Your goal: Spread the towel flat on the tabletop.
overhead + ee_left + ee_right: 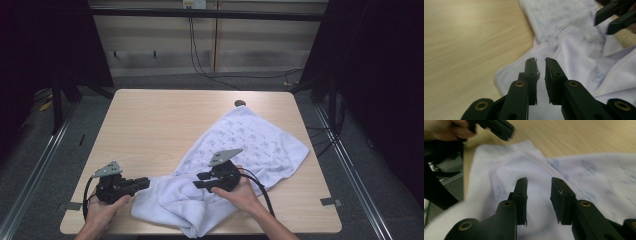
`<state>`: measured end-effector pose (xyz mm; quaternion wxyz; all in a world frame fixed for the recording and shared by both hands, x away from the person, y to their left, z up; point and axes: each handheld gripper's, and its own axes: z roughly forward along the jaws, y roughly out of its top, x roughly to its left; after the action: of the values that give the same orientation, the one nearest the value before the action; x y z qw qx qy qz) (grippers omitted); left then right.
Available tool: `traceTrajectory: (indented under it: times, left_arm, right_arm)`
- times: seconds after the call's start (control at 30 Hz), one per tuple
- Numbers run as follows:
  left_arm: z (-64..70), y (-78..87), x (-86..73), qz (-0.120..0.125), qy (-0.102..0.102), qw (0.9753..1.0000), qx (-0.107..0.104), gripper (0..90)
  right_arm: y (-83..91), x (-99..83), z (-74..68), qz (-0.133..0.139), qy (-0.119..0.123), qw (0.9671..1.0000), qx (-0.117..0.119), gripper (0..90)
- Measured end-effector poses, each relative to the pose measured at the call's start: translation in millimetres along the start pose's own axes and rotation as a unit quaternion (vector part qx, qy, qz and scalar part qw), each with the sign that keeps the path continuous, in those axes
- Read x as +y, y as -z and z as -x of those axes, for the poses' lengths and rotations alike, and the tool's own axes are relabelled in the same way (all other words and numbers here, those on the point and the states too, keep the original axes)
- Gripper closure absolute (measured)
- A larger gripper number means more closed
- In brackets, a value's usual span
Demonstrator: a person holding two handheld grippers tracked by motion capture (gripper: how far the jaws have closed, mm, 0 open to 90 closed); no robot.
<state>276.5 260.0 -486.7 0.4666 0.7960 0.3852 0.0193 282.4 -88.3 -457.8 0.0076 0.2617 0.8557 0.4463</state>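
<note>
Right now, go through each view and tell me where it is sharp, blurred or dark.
High view: even light on the table, dark at both side edges, cloth fairly sharp. Left gripper view: the left gripper is sharp, the cloth behind soft, the right gripper at top right blurred. Right gripper view: jaws sharp, cloth print smeared, the hand at top left blurred.
</note>
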Motion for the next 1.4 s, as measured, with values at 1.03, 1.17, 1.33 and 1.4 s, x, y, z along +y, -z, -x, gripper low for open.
traceTrajectory:
  times: [1.03,1.17,1.33,1.4]
  left_arm:
    - [21.1,-27.0,-6.3,-0.086,-0.018,0.9959,-0.023,76.9]
    - [42.4,-38.6,-4.2,-0.104,-0.052,0.9922,-0.045,75.8]
    - [48.2,-38.9,-1.3,-0.096,-0.076,0.9917,-0.038,68.3]
    - [39.3,-34.1,2.4,-0.080,-0.063,0.9942,-0.037,68.5]
  right_arm:
    - [74.1,-64.5,22.0,0.014,-0.051,0.9925,-0.110,87.1]
    - [92.9,-91.6,32.7,-0.005,-0.078,0.9882,-0.131,86.5]
    - [116.3,-108.5,38.1,-0.015,-0.101,0.9773,-0.185,73.1]
    - [122.3,-101.6,35.5,0.012,-0.103,0.9786,-0.178,66.4]
